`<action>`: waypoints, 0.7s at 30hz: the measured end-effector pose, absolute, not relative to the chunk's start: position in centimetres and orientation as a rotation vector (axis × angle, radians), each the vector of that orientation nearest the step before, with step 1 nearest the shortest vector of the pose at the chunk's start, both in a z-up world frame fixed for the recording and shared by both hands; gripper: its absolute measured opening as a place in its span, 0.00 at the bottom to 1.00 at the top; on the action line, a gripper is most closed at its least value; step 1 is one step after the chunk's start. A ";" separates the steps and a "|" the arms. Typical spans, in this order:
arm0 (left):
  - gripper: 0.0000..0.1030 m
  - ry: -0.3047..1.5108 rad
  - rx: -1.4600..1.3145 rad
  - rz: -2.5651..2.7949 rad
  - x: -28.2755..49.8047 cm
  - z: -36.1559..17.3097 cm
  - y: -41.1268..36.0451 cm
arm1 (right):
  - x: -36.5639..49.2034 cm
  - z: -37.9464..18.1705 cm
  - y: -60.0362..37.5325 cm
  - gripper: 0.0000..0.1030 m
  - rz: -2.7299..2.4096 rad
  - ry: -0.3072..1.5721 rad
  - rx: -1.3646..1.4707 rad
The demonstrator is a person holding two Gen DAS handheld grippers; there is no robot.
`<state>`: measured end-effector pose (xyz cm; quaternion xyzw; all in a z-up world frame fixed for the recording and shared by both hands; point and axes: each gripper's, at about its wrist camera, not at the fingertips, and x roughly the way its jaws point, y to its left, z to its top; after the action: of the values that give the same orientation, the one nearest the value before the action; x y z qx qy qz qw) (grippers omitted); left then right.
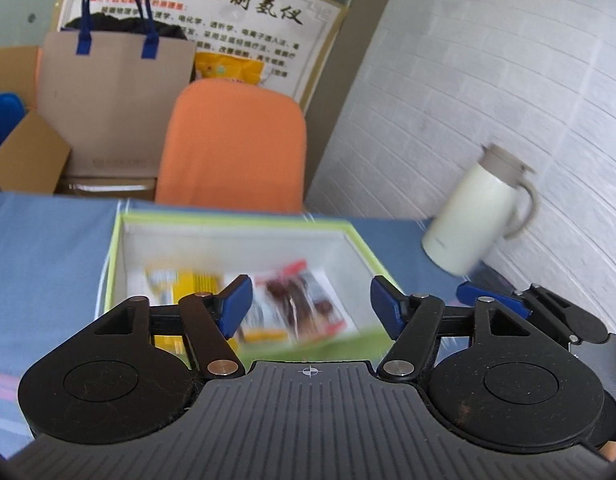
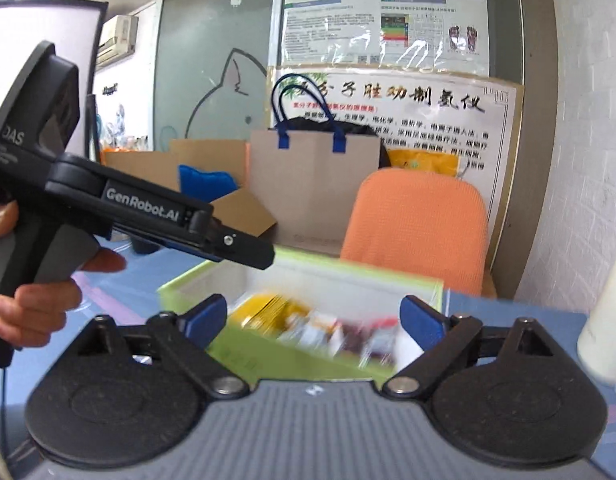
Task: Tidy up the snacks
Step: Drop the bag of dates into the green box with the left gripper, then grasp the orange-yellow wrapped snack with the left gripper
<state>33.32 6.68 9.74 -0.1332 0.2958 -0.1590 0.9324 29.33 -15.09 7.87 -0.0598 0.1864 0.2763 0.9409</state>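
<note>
A green-rimmed white box sits on the blue tablecloth and holds snack packets: a yellow one and a clear one with dark red pieces. My left gripper is open and empty, just above the box's near side. The box also shows in the right wrist view with the yellow packet and the blurred red packet inside. My right gripper is open and empty, near the box's front edge. The left gripper body reaches in from the left, held by a hand.
A white thermos jug stands on the table at the right, also at the right edge of the right wrist view. An orange chair stands behind the table, with a paper bag and cardboard boxes beyond. The right gripper's tip is at right.
</note>
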 end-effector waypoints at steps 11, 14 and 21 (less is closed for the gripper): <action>0.58 0.776 -0.429 -0.347 25.5 3.0 5.5 | 20.7 2.0 -15.1 0.91 0.525 0.508 -0.099; 0.57 0.796 -0.445 -0.368 26.6 3.4 5.1 | 21.5 2.1 -14.6 0.91 0.517 0.502 -0.118; 0.58 0.846 -0.405 -0.376 29.0 2.7 3.7 | 24.9 0.6 -14.2 0.91 0.538 0.558 -0.080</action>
<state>29.03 3.68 2.75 -0.1942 0.4050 -0.1803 0.8751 24.92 -14.25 0.64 -0.0388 0.2722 0.2620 0.9251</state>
